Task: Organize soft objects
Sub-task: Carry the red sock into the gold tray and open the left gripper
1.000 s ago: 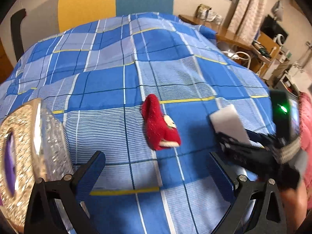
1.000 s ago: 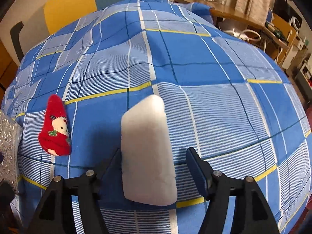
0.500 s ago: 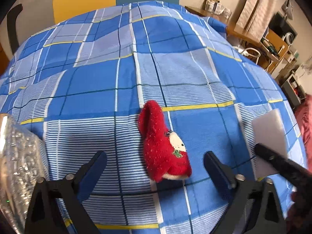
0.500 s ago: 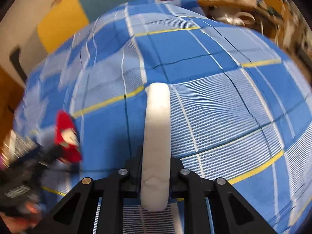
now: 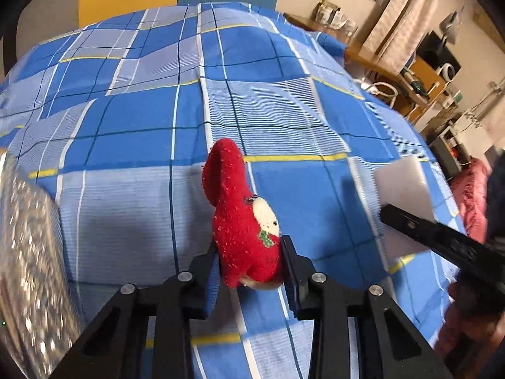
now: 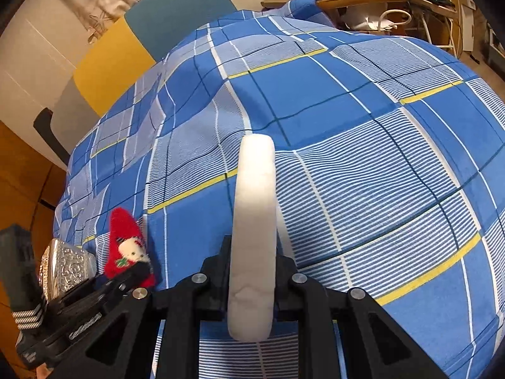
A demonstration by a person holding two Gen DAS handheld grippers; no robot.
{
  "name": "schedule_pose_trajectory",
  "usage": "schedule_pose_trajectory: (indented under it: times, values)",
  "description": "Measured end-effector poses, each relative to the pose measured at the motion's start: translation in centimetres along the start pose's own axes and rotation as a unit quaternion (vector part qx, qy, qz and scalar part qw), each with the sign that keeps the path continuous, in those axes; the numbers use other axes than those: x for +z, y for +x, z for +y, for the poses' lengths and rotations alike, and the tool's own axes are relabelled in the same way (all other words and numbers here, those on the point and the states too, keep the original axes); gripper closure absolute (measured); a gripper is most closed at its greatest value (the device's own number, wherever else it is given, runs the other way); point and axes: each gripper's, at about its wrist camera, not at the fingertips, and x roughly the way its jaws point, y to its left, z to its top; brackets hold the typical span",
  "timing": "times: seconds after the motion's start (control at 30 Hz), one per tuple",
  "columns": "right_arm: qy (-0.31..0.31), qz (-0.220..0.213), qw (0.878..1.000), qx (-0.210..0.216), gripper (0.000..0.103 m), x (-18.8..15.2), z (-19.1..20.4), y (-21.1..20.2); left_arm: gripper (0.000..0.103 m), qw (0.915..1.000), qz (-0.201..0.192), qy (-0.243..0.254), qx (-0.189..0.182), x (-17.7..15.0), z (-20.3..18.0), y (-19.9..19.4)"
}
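Two grips have changed within the last second. On the left, my left hand-held gripper (image 5: pixel 249 271) stood wide open short of the red plush sock (image 5: pixel 243 218); now it has dropped over the sock's cuff end and its jaws are closing, both pads already touching the fuzzy sides. On the right, my right hand-held gripper (image 6: pixel 252 284) had the white sponge (image 6: pixel 254 233) lying flat between open jaws; now it is clamped shut on it, the slab turned on edge.

So both soft things are about in hand, and I judge carrying them off comes next.

Seen from the left wrist, the sock lies on the blue plaid bed (image 5: pixel 126 145), toe toward 12 o'clock, its snowman face and green sprig up. A glittery silver box (image 5: pixel 28 252) sits at 9 o'clock, the sponge at 3 o'clock.
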Motion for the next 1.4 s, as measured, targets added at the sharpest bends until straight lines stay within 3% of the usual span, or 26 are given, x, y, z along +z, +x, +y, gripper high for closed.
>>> schedule_pose_trajectory:
  times: [0.33, 0.6, 0.77, 1.07, 1.4]
  values:
    - [-0.044, -0.006, 0.999, -0.025, 0.085, -0.3, 1.4, 0.1, 0.068, 0.9988, -0.032, 0.009, -0.037, -6.1, -0.4, -5.6]
    - [-0.062, -0.013, 0.997, -0.041, 0.085, -0.3, 1.8, -0.2, 0.068, 0.9942, -0.062, 0.054, -0.069, -11.4, -1.2, -11.2]
    - [-0.072, -0.015, 0.996, -0.052, 0.085, -0.5, 2.0, -0.2, 0.068, 0.9918, -0.076, 0.079, -0.066, -13.4, -0.6, -14.0]
    - [-0.115, -0.029, 0.990, -0.074, 0.085, -0.8, 3.5, -0.1, 0.068, 0.9905, -0.104, 0.076, -0.048, -16.7, 3.8, -18.6]
    - [-0.123, -0.050, 0.986, -0.104, 0.085, -1.2, 3.5, -0.6, 0.068, 0.9890, -0.147, 0.017, 0.006, -19.4, 13.0, -24.4]
